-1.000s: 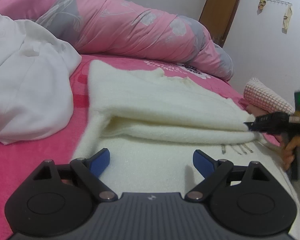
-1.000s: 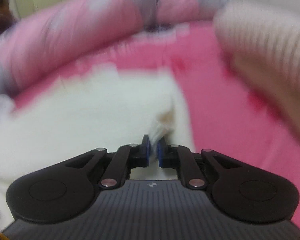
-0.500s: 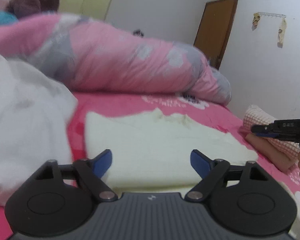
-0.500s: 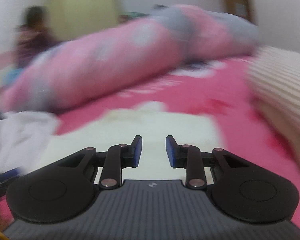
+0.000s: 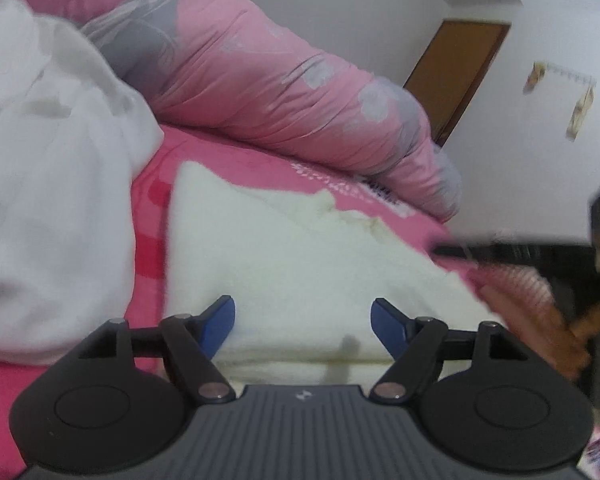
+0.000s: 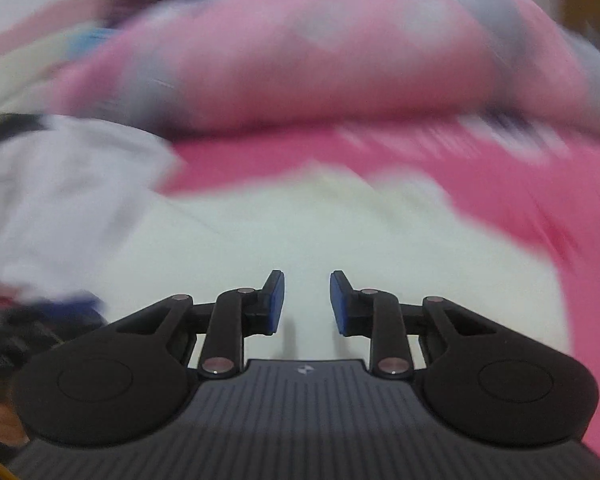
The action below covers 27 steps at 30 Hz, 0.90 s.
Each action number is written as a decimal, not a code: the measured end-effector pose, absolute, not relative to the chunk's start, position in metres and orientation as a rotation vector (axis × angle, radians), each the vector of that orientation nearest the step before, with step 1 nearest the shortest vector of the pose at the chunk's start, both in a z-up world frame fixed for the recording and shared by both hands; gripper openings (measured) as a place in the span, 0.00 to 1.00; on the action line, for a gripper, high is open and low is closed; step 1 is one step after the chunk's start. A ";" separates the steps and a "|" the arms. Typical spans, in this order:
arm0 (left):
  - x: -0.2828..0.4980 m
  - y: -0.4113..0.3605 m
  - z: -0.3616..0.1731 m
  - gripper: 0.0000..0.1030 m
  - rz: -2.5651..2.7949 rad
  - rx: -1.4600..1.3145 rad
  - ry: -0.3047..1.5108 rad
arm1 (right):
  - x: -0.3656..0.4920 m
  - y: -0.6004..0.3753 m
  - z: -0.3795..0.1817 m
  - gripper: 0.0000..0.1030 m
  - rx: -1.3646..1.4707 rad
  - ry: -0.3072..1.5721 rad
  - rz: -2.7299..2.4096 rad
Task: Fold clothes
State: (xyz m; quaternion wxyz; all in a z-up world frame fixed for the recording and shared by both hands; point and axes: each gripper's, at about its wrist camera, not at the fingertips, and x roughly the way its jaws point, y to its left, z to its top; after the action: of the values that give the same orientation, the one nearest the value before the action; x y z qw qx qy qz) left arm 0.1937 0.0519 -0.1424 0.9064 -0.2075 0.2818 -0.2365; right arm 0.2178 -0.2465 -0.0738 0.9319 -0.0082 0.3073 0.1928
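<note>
A cream-white garment [image 5: 300, 264] lay on a hot-pink sheet [image 5: 236, 160], a plain white cloth [image 5: 48, 208] at left, a pink quilt [image 5: 284, 92] with grey flowers beyond, blue gripper pads [image 5: 218, 326] nearest.

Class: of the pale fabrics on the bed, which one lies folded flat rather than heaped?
The cream fleece garment, folded flat on the pink sheet; the white cloth beside it is a crumpled heap.

folded garment [image 5: 312, 264] on bed [image 5: 156, 208] (quilt [image 5: 268, 72] behind), shirt [image 5: 48, 168] left

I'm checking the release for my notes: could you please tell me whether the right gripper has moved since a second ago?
Yes. The right gripper has let go of the cream garment's edge and pulled back from it, so more of the pink bedsheet and quilt shows.
</note>
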 end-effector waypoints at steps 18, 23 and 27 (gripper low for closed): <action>0.190 0.057 -0.151 0.77 -0.541 -0.453 0.573 | 0.318 -0.102 -0.114 0.17 -0.295 0.678 0.882; 0.190 0.062 -0.153 0.77 -0.554 -0.479 0.557 | 0.345 -0.081 -0.143 0.20 -0.308 0.689 0.733; 0.188 0.065 -0.152 0.77 -0.556 -0.489 0.554 | 0.318 -0.119 -0.102 0.19 -0.254 0.636 0.651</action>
State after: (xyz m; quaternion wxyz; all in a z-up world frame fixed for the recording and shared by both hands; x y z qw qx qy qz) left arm 0.1882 0.0648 -0.1524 0.8949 -0.2360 0.2672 -0.2684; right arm 0.3180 -0.1190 -0.1022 0.8905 -0.1224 0.3061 0.3135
